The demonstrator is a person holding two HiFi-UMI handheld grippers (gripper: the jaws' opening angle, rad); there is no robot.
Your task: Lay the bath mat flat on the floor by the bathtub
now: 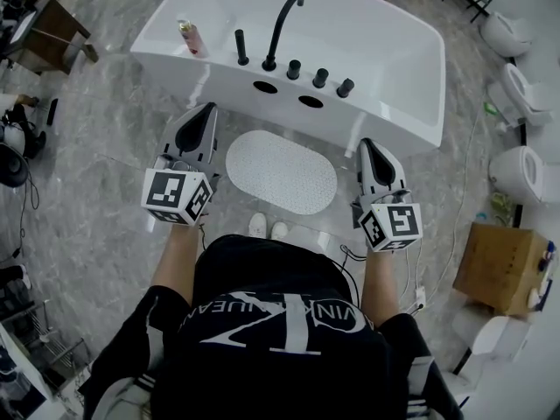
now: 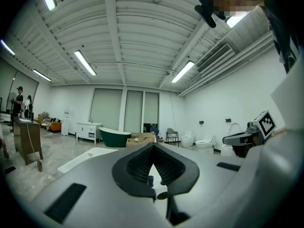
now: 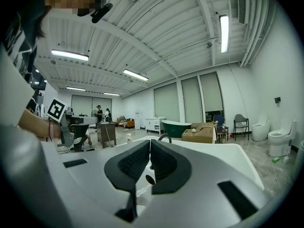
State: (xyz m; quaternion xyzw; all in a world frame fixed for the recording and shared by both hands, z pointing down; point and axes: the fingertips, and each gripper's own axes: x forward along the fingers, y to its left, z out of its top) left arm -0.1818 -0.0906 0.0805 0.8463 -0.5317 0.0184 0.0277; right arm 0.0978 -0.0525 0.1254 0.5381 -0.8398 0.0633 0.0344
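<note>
The bath mat (image 1: pixel 281 171) is a white, dotted oval lying flat on the grey floor, close against the front of the white bathtub (image 1: pixel 394 68). My left gripper (image 1: pixel 206 110) hangs above the floor just left of the mat, its jaws shut on nothing. My right gripper (image 1: pixel 368 144) hovers at the mat's right end, also shut and empty. In the left gripper view the left gripper (image 2: pixel 153 145) points level across the room. The right gripper (image 3: pixel 148 142) looks over the tub rim (image 3: pixel 237 175) in its own view. The mat is hidden in both gripper views.
A black faucet (image 1: pixel 284 20) with knobs and a bottle (image 1: pixel 188 38) stand on the tub's near ledge. Toilets (image 1: pixel 516 173) and a cardboard box (image 1: pixel 503 265) line the right side. A cable runs along the floor there. The person's shoes (image 1: pixel 267 227) touch the mat's near edge.
</note>
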